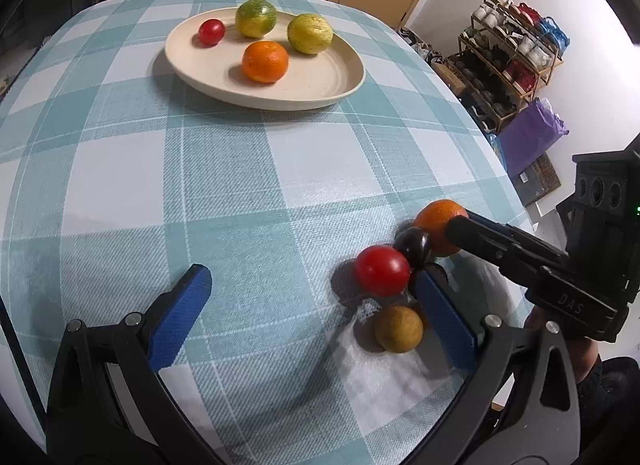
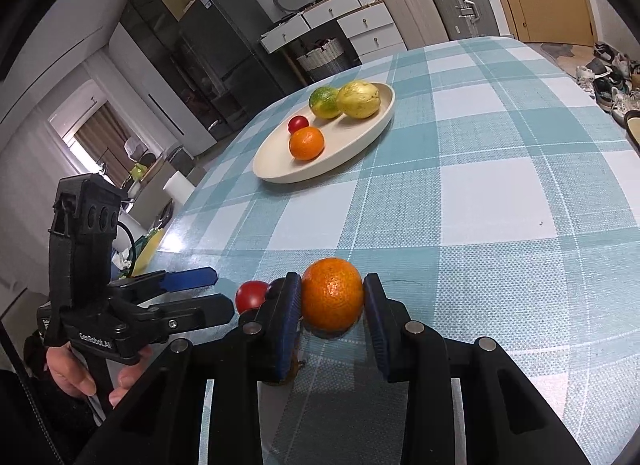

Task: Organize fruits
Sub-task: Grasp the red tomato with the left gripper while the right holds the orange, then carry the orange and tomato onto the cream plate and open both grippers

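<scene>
So my right gripper (image 2: 332,301) is clamped on the round orange mandarin (image 2: 332,294), left gripper (image 1: 316,305) wide open. 1 red tomato (image 1: 382,270) and 1 dark plum (image 1: 413,245) crowd it; 1 yellowish fruit (image 1: 399,329) sits half-hidden. Cream plate (image 1: 312,93) far off.

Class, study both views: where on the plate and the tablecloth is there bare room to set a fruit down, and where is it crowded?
Free: the plate's near right part, beside the orange on the plate; the checked cloth between plate and tongs. Crowded: the near corner, where red tomato, dark fruit and yellow-brown fruit cluster.
</scene>
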Demonstrator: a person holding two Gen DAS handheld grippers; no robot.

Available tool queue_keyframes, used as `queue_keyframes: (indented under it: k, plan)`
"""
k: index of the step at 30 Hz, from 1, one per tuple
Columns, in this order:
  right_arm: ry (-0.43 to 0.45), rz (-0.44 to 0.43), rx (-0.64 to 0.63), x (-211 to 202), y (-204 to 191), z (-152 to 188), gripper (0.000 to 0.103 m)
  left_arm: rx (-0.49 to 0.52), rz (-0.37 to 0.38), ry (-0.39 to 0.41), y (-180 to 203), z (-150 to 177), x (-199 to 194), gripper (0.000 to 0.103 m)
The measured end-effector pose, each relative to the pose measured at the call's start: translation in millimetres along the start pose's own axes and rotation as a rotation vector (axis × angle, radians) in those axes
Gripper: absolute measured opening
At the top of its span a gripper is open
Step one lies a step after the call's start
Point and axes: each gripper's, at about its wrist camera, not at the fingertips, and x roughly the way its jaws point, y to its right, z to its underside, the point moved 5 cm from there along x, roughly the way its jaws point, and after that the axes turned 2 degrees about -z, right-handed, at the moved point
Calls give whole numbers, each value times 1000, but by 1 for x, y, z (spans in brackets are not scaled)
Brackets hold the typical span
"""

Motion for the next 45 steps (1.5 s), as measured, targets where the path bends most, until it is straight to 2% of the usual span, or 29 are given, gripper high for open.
queue_keyframes:
  k: [9,12,18,23,25,45]
  plan:
    - [46,3,-9,-10,5,-1,32,59,-8,11,17,-7,9,101]
    - [46,-4,-9,-10,5,-1,32,96,-6,20,24,-8,12,85]
    - [49,-16,-7,-10,5,-1,33,130,34,37,33,-9,10,63]
    - [49,-23,-6,-10,5,-2,32,139,61,37,32,-10,7,29]
    - [47,-20,-4,-10,5,-2,33,134,85,34,30,-9,7,26]
    - [26,-2,-5,-4,4,-5,32,87,152,31,21,-1,1,26]
